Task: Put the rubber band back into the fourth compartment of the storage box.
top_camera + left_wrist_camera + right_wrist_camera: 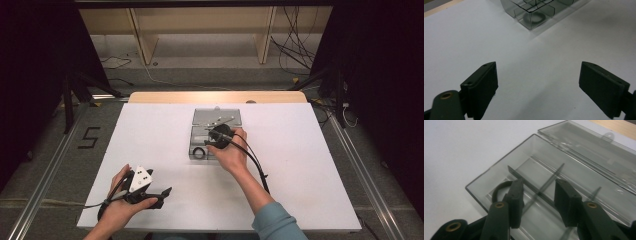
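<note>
A clear grey compartment box (196, 136) lies open at the table's middle, its lid (216, 115) folded back. A black ring (199, 153) rests in the near left compartment. My right gripper (213, 140) hovers just over the box, and in the right gripper view its jaws stand open (538, 188) above the dividers (554, 177) with nothing between them; the ring (498, 189) sits partly behind the left jaw. My left gripper (162, 196) is low at the front left, held wide open (537, 82) above bare table, with the box (534, 13) and ring (535, 18) farther ahead.
The white board (310, 165) covers the table, with a wooden strip (165, 97) along its far edge. The right gripper's cable (255, 160) trails over the forearm. Beyond the table are shelves and floor cables.
</note>
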Available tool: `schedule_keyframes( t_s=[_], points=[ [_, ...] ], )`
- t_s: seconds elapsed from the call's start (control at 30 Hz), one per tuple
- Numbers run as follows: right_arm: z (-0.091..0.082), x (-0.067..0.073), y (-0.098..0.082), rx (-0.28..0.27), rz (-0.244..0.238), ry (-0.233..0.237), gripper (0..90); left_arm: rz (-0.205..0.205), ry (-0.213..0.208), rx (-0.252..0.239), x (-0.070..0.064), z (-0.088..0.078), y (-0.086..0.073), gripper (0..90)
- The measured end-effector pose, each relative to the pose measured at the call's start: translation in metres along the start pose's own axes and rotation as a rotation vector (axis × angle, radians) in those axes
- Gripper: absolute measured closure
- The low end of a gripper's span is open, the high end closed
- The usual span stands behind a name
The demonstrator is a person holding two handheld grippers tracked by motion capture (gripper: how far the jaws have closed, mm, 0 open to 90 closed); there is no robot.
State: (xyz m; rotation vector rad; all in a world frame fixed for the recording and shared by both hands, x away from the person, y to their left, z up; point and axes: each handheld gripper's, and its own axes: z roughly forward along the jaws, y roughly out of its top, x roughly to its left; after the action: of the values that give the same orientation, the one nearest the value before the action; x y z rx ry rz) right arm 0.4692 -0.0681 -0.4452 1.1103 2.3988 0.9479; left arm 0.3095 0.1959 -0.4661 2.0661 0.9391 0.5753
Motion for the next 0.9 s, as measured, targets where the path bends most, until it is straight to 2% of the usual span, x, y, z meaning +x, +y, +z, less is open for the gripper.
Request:
schedule_keyframes(
  t_s=[0.2,0.4,0.67,0.9],
  points=[
    [-0.016,-0.017,-0.014,-0.014,0.012,0.007,55.2,0.0,0.0,0.005,0.0,0.001,0.0,14.9],
    [-0.033,-0.029,-0.027,-0.031,0.035,0.011,49.9,-0.001,0.002,0.007,0.0,0.001,-0.001,15.0],
    [-0.059,-0.047,-0.048,-0.053,0.071,-0.028,40.7,-0.003,0.004,0.008,0.001,0.001,-0.001,15.2],
    [-0.081,-0.059,-0.073,-0.077,0.105,-0.018,36.1,-0.002,0.007,0.009,0.0,0.001,-0.001,15.3]
  ],
)
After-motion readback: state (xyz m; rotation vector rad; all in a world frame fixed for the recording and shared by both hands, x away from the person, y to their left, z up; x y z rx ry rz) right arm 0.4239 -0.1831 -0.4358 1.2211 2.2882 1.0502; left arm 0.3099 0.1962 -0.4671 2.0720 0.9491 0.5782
